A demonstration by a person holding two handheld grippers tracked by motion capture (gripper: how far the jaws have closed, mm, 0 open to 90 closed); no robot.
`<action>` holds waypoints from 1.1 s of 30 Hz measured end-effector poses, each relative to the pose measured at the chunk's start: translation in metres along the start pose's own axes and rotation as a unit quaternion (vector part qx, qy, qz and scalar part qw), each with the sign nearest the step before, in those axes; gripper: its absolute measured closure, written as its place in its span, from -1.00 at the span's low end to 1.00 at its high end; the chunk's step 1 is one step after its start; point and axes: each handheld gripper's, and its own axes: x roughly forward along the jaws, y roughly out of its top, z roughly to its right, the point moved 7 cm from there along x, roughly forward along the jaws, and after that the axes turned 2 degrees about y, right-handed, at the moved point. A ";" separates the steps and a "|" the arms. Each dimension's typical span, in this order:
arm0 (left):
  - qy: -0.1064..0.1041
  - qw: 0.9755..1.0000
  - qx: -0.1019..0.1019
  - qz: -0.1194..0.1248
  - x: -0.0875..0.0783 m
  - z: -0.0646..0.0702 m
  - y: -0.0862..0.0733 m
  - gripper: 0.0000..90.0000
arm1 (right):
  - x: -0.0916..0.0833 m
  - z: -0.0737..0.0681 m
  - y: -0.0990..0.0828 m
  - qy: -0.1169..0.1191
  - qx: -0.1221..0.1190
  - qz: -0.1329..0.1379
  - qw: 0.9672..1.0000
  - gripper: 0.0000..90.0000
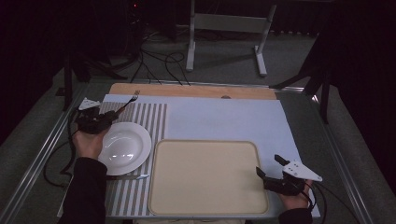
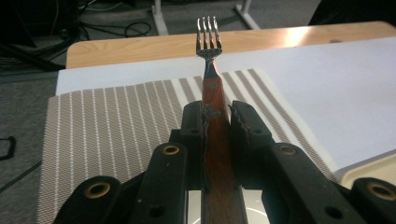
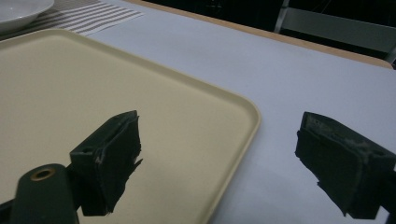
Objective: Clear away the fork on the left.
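A fork (image 2: 209, 51) with a reddish wooden handle and metal tines points away from me, and my left gripper (image 2: 215, 116) is shut on its handle. From above, that gripper (image 1: 109, 117) hangs at the far left edge of a white plate (image 1: 123, 147), and the fork (image 1: 130, 101) reaches out over the striped placemat (image 1: 152, 121). My right gripper (image 1: 269, 165) stands open at the right edge of a beige tray (image 1: 208, 179). Its jaws (image 3: 224, 154) are wide apart with nothing between them, one over the tray (image 3: 93, 93) and one over the white sheet.
A white sheet (image 1: 224, 119) covers most of the table, with a wooden strip (image 1: 196, 90) along the far edge. A small pale utensil (image 1: 141, 177) lies on the placemat just below the plate. Cables and a metal stand (image 1: 224, 28) are on the floor beyond.
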 end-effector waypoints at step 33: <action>-0.006 1.000 0.016 0.018 -0.004 0.042 -0.024 0.71 | 0.000 0.001 0.001 0.000 -0.003 0.001 1.000 -0.70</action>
